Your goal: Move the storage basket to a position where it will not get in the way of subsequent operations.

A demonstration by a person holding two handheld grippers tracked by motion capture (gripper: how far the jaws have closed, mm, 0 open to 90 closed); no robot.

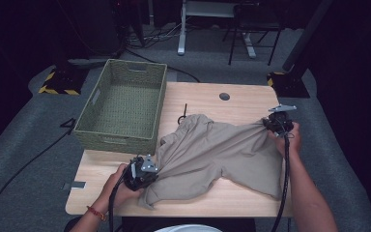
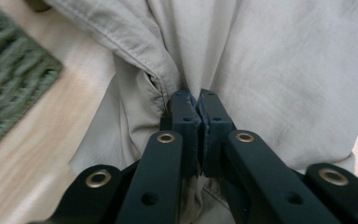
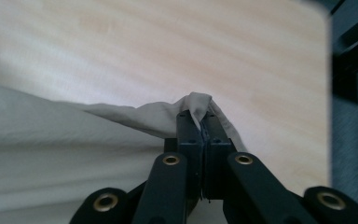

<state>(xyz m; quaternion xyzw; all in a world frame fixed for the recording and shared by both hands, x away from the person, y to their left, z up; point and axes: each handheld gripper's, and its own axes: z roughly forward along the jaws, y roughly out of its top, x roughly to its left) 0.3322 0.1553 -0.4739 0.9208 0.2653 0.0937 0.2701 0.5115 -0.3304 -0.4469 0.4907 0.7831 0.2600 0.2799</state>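
Both tools are clamped tight on the beige shorts (image 1: pixel 212 150), left tool (image 1: pixel 142 173) pinching the near-left edge and right tool (image 1: pixel 276 121) the far-right corner, stretching them flat across the tabletop (image 1: pixel 198 94), probably for folding beside that 1 green basket (image 1: pixel 123 104).

My left tool (image 1: pixel 147 170) is black with a grey three-cornered plate on top and a black cable trailing back along my bare forearm. A red-orange band circles my left wrist. My right tool (image 1: pixel 273 123) matches: black body, grey plate, black cable. Each jaw arm carries brass-ringed rivets and small screw holes.
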